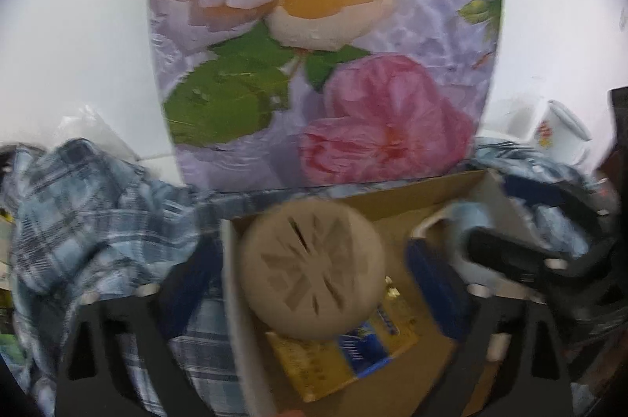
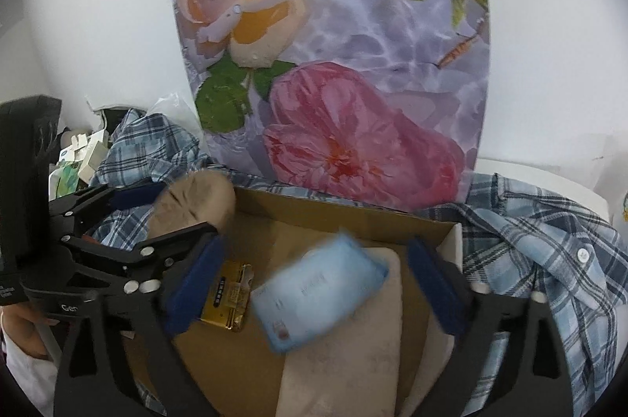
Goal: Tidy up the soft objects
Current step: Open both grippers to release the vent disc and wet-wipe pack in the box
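Items logged, left to right:

- Plaid shirt: I see it crumpled on the table around the box, not yet sorted.
- Left gripper: my fingers stand wide apart, holding nothing.
- Round beige cushion: between those fingers, blurred, apparently dropping into the cardboard box. Touching neither pad.
- Yellow packet: on the box floor.
- Right gripper: fingers apart, empty.
- Pale blue pack: between the right fingers, blurred, free of both, above a beige pad in the box.

Judgement: two soft items are going in; the shirt is left.
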{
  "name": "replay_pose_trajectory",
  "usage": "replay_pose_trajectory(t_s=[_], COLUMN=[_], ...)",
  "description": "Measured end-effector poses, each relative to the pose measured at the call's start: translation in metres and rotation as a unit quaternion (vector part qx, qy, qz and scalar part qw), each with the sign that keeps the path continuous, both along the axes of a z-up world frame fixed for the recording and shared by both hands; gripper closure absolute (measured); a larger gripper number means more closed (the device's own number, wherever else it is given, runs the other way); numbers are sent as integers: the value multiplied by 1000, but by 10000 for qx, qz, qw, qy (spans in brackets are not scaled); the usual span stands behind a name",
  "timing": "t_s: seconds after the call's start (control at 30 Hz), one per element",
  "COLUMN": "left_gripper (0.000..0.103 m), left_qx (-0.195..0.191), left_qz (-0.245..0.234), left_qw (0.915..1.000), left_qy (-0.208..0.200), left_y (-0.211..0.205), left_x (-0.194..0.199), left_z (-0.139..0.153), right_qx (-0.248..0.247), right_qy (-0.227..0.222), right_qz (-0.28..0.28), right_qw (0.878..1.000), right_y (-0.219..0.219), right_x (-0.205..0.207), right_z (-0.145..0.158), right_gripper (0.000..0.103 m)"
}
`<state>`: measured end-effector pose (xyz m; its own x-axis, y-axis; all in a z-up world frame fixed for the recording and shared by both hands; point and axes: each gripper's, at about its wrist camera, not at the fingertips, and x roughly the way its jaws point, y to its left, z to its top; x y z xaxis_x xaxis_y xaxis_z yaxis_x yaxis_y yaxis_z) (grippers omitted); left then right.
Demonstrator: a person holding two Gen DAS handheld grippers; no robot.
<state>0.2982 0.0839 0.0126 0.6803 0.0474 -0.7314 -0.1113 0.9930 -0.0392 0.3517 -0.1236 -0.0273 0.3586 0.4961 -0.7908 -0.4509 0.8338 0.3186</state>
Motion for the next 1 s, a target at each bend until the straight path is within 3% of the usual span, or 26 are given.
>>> replay_pose_trajectory(t_s=[0.1, 0.23, 1.0], left_gripper=[0, 0, 0], left_qx=[345, 127, 254], left_qz=[198, 205, 75], left_qw=[9992, 9997, 9993], left_qy=[-12, -33, -277], left_y=[3, 8, -1], left_x=[0, 0, -15], left_z=[-1, 1, 16], right_qx=[-79, -136, -281], right_qy=[38, 85, -280], right_qz=[-128, -151, -107], right_qw=[9999, 9998, 9992], right_y=[-5, -9, -9], right_x=[3, 4, 1], right_z=[-1, -3, 16], right_gripper=[0, 0, 0])
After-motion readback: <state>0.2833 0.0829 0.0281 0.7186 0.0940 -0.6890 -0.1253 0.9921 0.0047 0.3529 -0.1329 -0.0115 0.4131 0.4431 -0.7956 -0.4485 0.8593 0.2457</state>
